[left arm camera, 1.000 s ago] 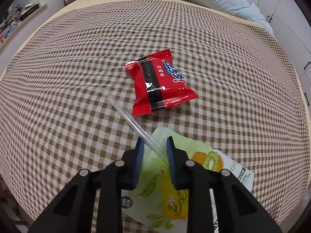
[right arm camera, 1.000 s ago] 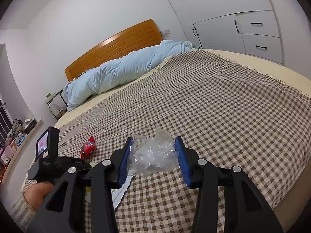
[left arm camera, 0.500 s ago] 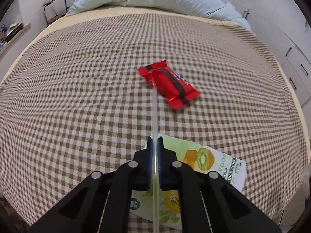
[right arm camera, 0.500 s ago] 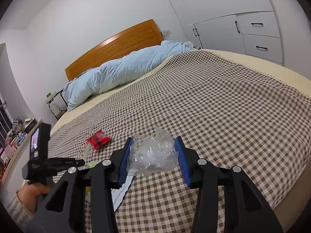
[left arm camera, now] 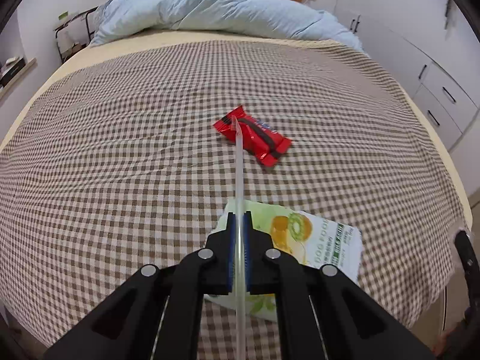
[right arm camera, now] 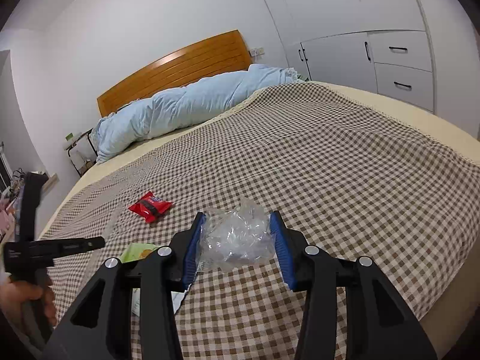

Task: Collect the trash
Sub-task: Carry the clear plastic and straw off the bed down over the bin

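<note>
Now left tongs (left arm camera: 239, 225) clamp one straw (left arm camera: 238, 174); right tongs (right arm camera: 238, 234) grip one plastic wad (right arm camera: 237, 237).

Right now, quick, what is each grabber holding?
Left gripper: fingers shut on the clear straw, lifted off the bed.
Right gripper: fingers shut on the crumpled clear plastic bag.

I am reading "FOOD" in green capitals on the fruit-printed packet (left arm camera: 315, 240) lying under my left tongs; its smaller print is blurring. White lettering on the red wrapper (left arm camera: 255, 138) is staying illegible to me.
</note>
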Available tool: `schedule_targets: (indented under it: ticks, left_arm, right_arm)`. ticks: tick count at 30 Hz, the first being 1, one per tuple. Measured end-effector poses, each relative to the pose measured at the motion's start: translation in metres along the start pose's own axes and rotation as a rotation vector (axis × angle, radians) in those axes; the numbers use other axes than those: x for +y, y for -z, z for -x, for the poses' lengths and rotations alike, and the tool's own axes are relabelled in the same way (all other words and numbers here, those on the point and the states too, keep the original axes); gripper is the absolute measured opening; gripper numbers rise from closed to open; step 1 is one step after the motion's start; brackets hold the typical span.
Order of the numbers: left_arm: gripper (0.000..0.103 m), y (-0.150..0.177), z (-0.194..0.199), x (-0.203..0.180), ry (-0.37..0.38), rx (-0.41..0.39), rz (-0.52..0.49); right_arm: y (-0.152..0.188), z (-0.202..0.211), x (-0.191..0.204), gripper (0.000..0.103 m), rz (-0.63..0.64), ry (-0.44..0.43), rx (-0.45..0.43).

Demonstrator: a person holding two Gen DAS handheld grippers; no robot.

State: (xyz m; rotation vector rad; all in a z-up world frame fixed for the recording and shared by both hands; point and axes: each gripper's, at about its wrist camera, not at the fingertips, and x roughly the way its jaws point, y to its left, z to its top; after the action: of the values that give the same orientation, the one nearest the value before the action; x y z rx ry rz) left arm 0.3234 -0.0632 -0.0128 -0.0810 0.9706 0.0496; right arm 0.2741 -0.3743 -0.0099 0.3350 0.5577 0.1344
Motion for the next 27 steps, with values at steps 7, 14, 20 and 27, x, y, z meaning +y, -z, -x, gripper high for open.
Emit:
schedule_targets:
  ticks: [7, 14, 20, 27]
  left_arm:
    - [0.002, 0.017, 0.034, -0.005, 0.052, -0.039, -0.036]
    - [0.002, 0.043, 0.077, -0.012, 0.100, -0.085, -0.085]
    - [0.002, 0.073, 0.113, -0.013, 0.166, -0.119, -0.126]
    - [0.002, 0.118, 0.148, -0.015, 0.234, -0.154, -0.180]
  right_arm:
    - [0.013, 0.006, 0.004, 0.044, 0.017, 0.009, 0.012]
    - [0.018, 0.032, 0.019, 0.044, 0.090, -0.011, -0.038]
    - [0.028, 0.059, 0.031, 0.044, 0.102, -0.058, -0.054]
    - [0.055, 0.096, 0.047, 0.044, 0.175, -0.091, -0.078]
